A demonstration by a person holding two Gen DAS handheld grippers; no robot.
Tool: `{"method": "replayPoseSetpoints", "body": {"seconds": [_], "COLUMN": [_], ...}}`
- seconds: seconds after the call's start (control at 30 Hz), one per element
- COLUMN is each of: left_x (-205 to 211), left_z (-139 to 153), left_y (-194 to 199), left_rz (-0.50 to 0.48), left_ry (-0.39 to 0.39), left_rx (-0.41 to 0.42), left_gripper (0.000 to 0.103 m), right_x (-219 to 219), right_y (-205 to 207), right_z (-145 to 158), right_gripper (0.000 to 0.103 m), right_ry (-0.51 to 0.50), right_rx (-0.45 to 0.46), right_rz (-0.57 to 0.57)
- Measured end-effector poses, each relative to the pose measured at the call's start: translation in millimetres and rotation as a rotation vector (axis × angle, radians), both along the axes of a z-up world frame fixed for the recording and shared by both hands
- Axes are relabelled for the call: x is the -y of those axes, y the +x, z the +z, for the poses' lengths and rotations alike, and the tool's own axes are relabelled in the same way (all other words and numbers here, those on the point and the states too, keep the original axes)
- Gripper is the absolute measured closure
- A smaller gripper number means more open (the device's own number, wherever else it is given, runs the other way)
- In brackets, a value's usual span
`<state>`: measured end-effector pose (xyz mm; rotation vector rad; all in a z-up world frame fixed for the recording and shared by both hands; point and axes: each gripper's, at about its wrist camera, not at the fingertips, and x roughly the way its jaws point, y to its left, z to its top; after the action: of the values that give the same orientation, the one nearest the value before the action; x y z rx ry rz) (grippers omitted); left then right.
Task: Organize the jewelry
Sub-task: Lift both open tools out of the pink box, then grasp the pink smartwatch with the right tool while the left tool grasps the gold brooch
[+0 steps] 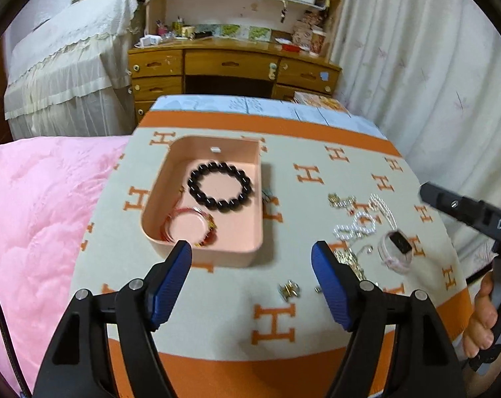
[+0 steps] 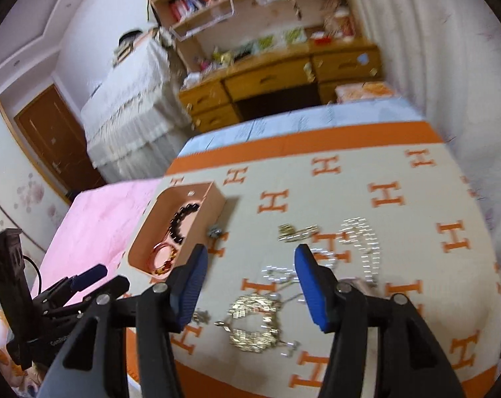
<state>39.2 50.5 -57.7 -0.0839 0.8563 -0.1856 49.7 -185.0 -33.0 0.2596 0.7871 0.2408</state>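
Observation:
A pink tray (image 1: 157, 229) on the H-patterned cloth holds a black bead bracelet (image 1: 219, 186) and a red string bracelet (image 1: 187, 229). My left gripper (image 1: 252, 282) is open and empty just in front of the tray. Loose pieces lie to the right: a pearl strand (image 1: 358, 227), a small watch (image 1: 398, 247), gold earrings (image 1: 289, 289). My right gripper (image 2: 250, 285) is open and empty above a gold chain bracelet (image 2: 255, 320), with a silver chain (image 2: 363, 242) and a gold clasp piece (image 2: 295, 232) beyond. The tray (image 2: 197, 229) lies to its left.
A pink quilt (image 1: 34, 215) lies left of the cloth. A wooden desk (image 1: 233, 66) with shelves stands behind, and a white curtain (image 1: 432, 66) hangs at the right. The other gripper's body (image 1: 472, 215) shows at the right edge.

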Motion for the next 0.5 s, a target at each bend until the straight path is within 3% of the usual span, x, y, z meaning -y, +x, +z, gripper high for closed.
{"method": "replayPoseSetpoints", "body": {"seconds": [0.13,0.37,0.5], "left_x": [10.6,24.5,26.3], "left_z": [-16.6,-56.0,-71.3], "left_y": [-0.4,3.5,6.8], "left_rz": [-0.015,-0.028,-0.015], "left_ry": [0.013,0.046,0.043], "left_rx": [-0.054,-0.145,-0.18], "left_gripper": [0.03,0.03,0.03], "right_x": [19.6,53.7,66.6], "right_y": [-12.7,-23.9,-22.3], "right_z": [-8.7,-53.1,-76.6], "right_gripper": [0.048,0.048,0.048], "right_ry": [-0.049,-0.122,-0.105], "right_rx": [-0.006,-0.092,-0.152], "right_rz": [-0.036,-0.108,-0.134]}}
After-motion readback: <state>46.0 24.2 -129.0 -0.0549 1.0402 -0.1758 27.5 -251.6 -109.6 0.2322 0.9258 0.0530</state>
